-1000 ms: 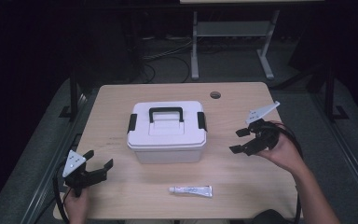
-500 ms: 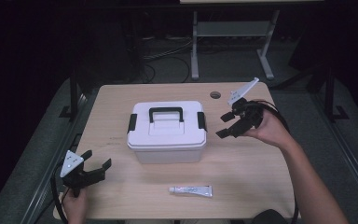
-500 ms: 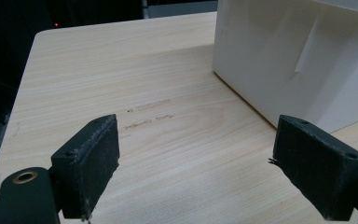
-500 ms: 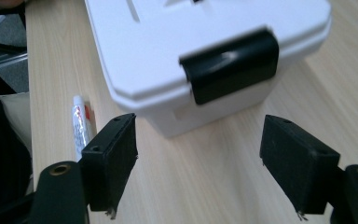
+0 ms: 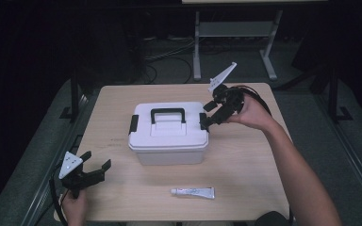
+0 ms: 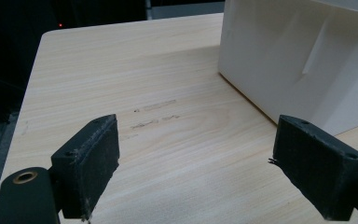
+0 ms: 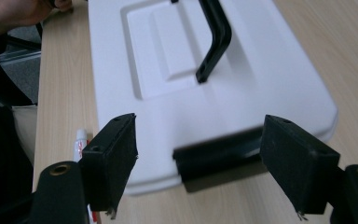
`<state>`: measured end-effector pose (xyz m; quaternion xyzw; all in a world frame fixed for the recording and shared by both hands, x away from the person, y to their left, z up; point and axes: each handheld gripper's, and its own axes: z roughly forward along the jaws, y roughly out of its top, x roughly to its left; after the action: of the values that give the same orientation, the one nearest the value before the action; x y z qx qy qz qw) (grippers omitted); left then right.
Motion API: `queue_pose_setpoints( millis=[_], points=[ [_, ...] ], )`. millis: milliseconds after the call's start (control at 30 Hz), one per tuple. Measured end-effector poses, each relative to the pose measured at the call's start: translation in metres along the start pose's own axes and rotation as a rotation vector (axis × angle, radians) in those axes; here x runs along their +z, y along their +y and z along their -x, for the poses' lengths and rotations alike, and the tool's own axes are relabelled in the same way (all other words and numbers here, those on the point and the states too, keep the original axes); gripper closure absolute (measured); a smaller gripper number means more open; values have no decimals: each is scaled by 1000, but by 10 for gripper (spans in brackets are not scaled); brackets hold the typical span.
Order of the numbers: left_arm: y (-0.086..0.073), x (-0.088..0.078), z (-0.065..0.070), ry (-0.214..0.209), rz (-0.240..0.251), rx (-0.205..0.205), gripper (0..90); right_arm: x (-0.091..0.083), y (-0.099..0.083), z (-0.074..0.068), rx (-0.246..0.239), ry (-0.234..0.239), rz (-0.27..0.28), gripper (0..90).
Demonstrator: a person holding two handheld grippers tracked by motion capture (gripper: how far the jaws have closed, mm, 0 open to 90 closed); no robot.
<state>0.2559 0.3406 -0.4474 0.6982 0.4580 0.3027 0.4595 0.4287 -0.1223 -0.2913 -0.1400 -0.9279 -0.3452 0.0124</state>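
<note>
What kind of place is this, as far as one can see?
Probably a lab or recording room, not a home. A plain wooden table stands in a dark room, loose cables lie on the floor behind it, and a metal stand rises beyond. The table bears a white box and a tube.

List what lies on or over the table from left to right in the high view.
left gripper → white box → right gripper, open at the box's right latch. The tube lies in front of the box.
</note>
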Motion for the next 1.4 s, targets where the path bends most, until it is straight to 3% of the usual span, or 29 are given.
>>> queue_pose_setpoints(
  millis=[567,1167,1300,1400],
  points=[
    [0,-2,-1,8,3,2,137,33,53,15,-50,71,-18,342],
    [0,-5,-3,19,26,-20,137,69,78,25,-49,149,-61,566],
    [0,-5,-3,21,29,-21,137,77,78,24,-45,148,-93,630],
    [0,-5,-2,26,28,-17,137,79,81,22,-54,150,-88,663]
  ],
)
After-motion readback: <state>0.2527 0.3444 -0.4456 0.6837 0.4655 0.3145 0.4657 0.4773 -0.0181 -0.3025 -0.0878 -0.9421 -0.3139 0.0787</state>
